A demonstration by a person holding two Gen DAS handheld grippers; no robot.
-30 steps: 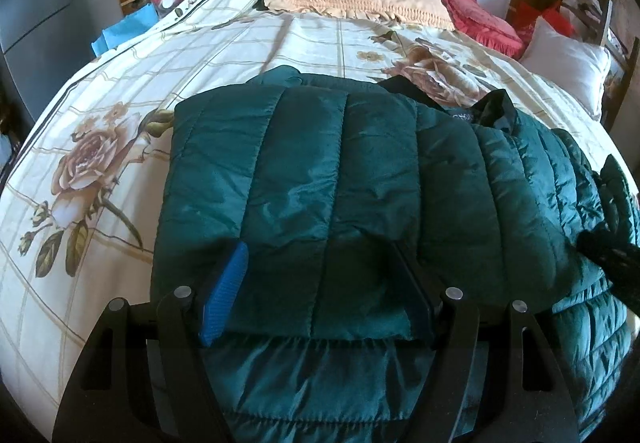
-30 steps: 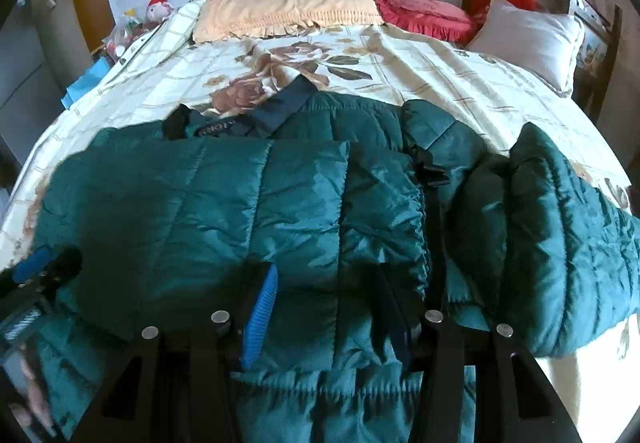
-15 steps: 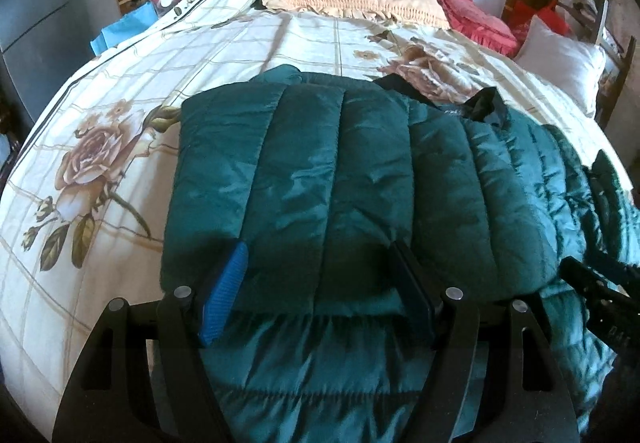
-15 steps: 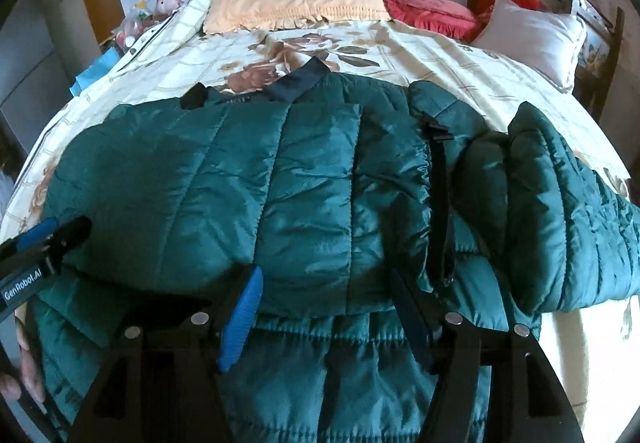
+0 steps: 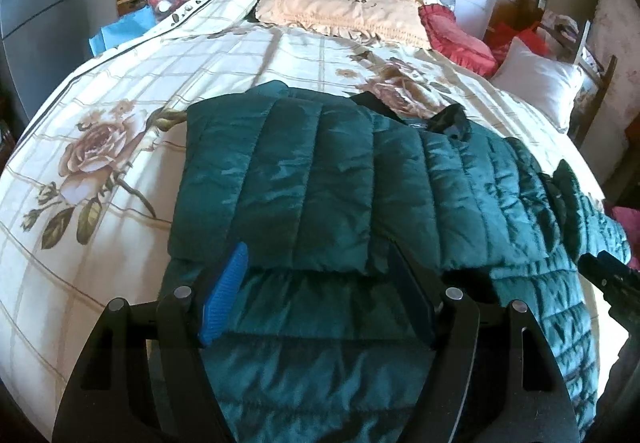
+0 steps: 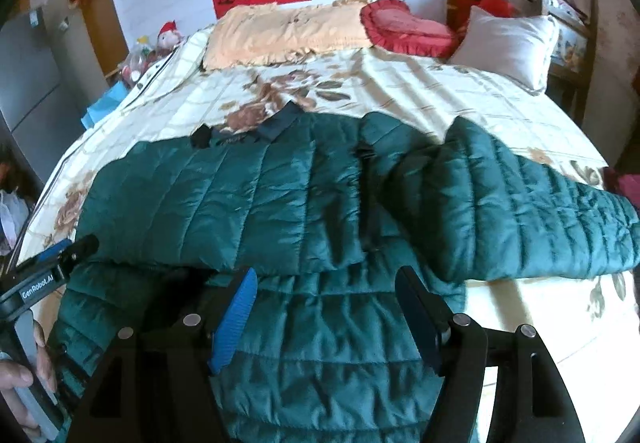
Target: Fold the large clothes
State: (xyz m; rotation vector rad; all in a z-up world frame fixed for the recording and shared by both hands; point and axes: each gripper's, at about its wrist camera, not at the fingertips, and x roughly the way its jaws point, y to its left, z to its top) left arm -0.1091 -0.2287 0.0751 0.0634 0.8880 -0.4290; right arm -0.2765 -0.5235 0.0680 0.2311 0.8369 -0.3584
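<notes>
Here, I see the green jacket [image 5: 304,179] folded on the bed [image 5: 120,91]. Left claw [image 5: 320,291] gapes wide, empty. Right claw [image 6: 328,307] is opening, gripping nothing.

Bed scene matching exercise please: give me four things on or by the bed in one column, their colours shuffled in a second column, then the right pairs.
Things:
1. puffer jacket
2. long frilled pillow
3. heart-shaped cushion
4. square pillow

Colours:
A. red
B. white
C. dark green
D. pale orange

Pairs: 1-C, 2-D, 3-A, 4-B
</notes>
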